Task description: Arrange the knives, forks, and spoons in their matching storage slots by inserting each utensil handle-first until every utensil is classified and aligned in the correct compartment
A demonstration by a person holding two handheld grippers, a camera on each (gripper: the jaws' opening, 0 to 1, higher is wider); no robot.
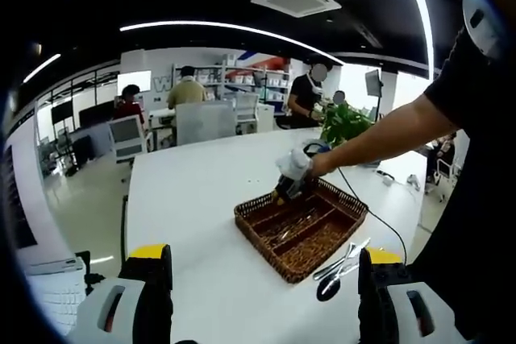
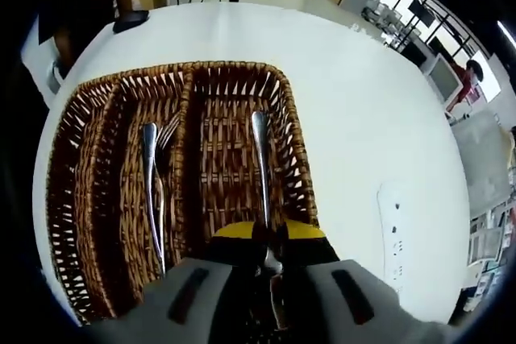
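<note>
Gripping a spoon (image 2: 261, 168), the right gripper (image 2: 270, 241) lowers it handle-first into the wicker tray's (image 2: 292, 155) right slot; forks (image 2: 153, 191) occupy the middle slot. Left gripper (image 1: 262, 275) gapes apart, with loose utensils (image 1: 343, 262) beside the tray.

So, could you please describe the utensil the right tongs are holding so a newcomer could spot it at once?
Find the brown wicker tray on the white table. In its right-hand compartment, in the right gripper view, a single shiny utensil lies lengthwise, its near end between the right tongs. Unlike the utensils grouped one compartment over, it lies alone and is gripped.
</note>
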